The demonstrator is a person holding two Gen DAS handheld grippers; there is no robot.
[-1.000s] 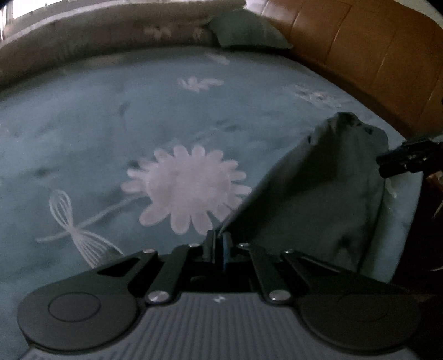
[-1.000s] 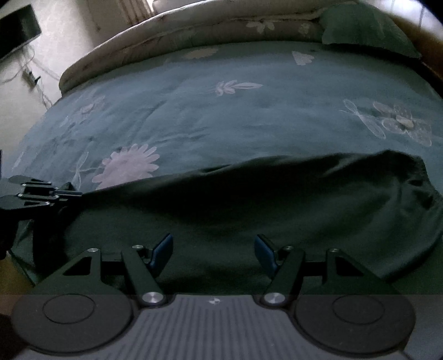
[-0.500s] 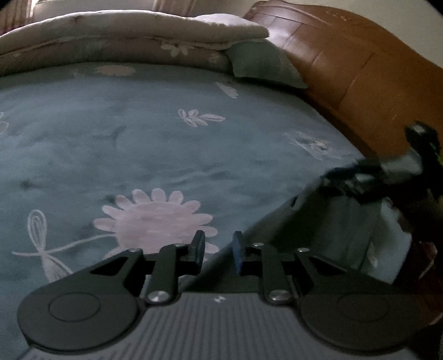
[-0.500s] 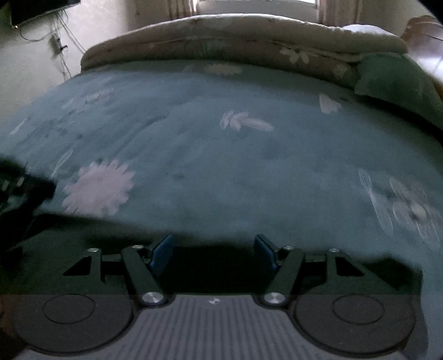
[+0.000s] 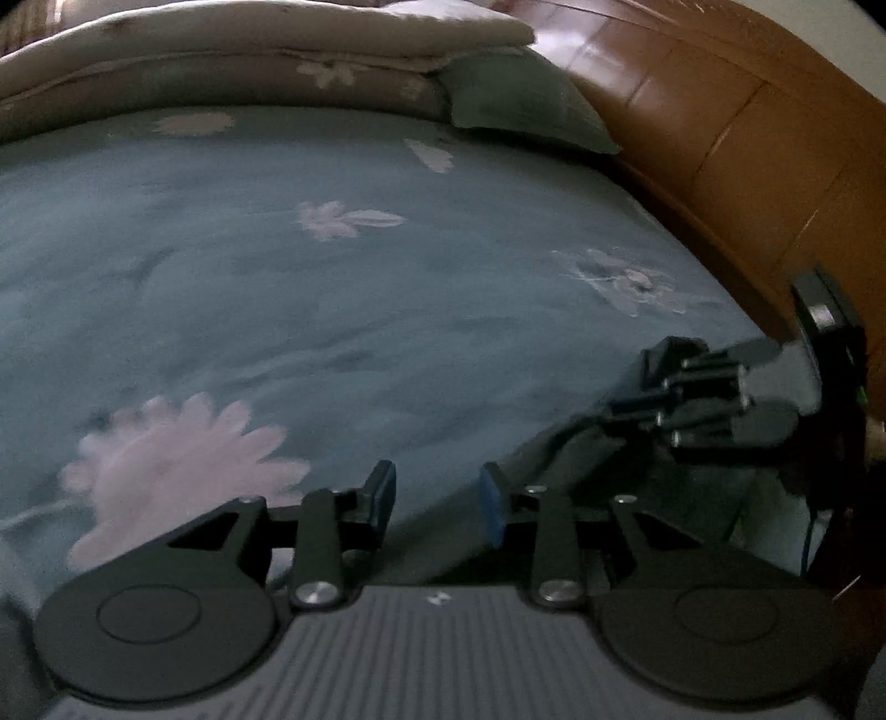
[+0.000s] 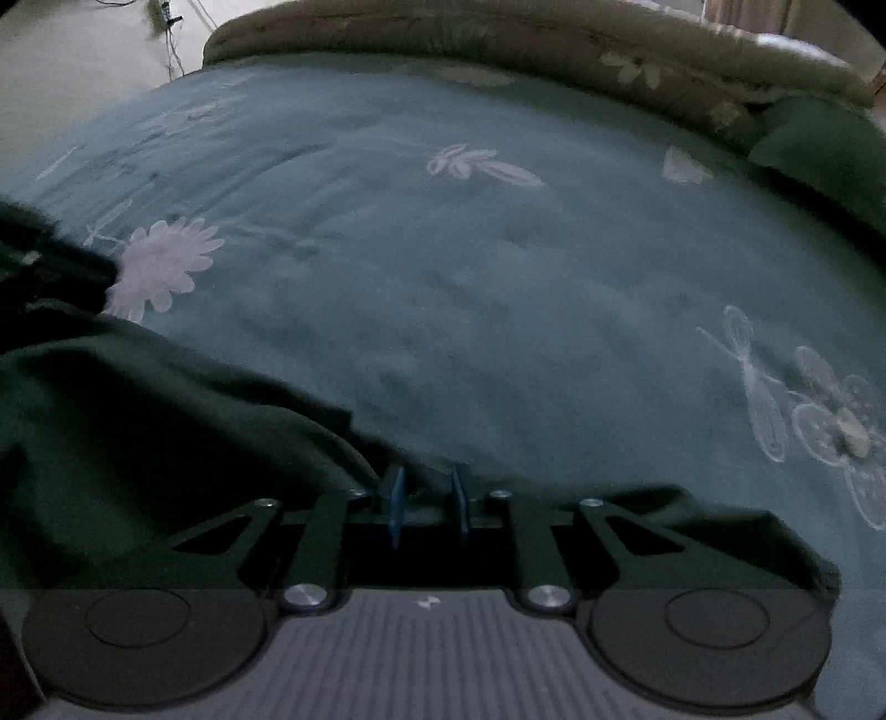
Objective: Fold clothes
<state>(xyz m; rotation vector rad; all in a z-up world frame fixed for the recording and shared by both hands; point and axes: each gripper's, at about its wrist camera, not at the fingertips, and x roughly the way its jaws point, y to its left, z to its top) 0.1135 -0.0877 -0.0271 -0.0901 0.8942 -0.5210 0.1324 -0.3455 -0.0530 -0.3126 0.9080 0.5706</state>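
A dark green garment (image 6: 138, 415) lies bunched on the near edge of the bed, spreading left from my right gripper (image 6: 427, 498). That gripper's blue pads (image 6: 396, 501) stand close together on a fold of the garment's edge. In the left wrist view the same garment (image 5: 559, 459) is a dark strip at the lower right, rising to the right gripper (image 5: 623, 411). My left gripper (image 5: 437, 498) is open just left of the garment's edge, with only bedspread between its fingers.
The teal bedspread (image 5: 332, 310) with pale flowers fills both views. A folded beige quilt (image 5: 249, 61) and a green pillow (image 5: 520, 105) lie at the far side. A wooden headboard (image 5: 747, 138) runs along the right. Bare floor with cables (image 6: 111, 33) lies beyond the far left corner.
My left gripper has opened and let go of the garment, which dropped flat. My right gripper has gone from wide open to nearly closed on the garment's edge, and both views have shifted.
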